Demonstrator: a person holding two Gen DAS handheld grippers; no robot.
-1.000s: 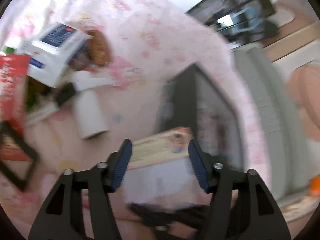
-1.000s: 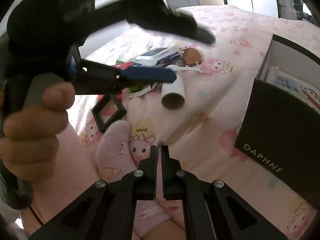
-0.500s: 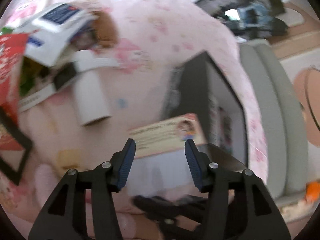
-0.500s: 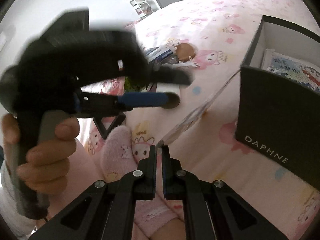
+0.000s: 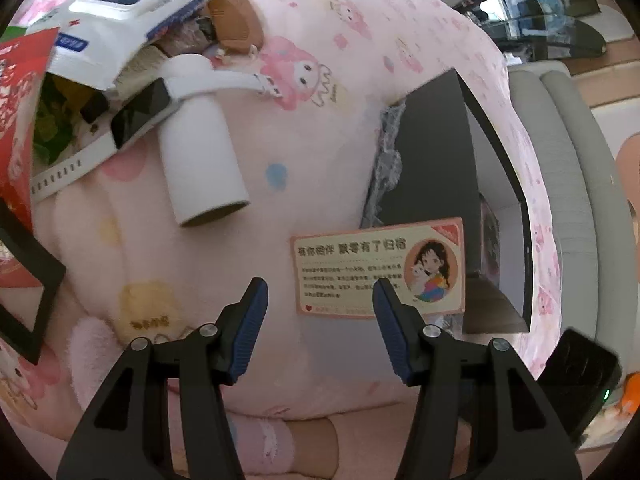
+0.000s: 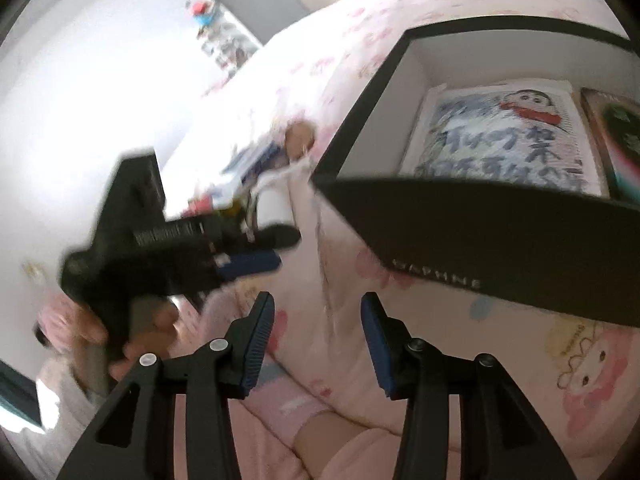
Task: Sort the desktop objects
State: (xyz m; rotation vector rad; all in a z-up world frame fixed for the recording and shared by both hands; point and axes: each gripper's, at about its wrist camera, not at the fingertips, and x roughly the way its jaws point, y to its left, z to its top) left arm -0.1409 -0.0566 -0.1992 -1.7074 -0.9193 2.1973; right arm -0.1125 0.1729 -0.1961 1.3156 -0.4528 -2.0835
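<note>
Nearest us, our left gripper (image 5: pixel 318 300) had its jaws spread wide with nothing between them, and our right gripper (image 6: pixel 318 312) was likewise parted and empty. Just beyond the left fingertips, the pink illustrated card (image 5: pixel 380 270) appeared to lean against the near wall of the black box (image 5: pixel 432 160); whether it touched the wall or merely stood in front of it, we could not tell. It was outside the box, not in it.

We judged the step in hand to be getting this card into the box, where a cartoon booklet (image 6: pixel 500 132) already lay flat on the bottom. The next move, as we read it, called for closing one pair of jaws on the card's free edge, lifting it above the rim and laying it inside; the card is thin, so the grip would need to be square.

Farther off on the pink blanket (image 5: pixel 320 80) lay the unsorted things: a white tube (image 5: pixel 200 168), a dark phone-like slab (image 5: pixel 140 112), a white wipes packet (image 5: pixel 120 20) and a brown comb (image 5: pixel 236 20).
</note>
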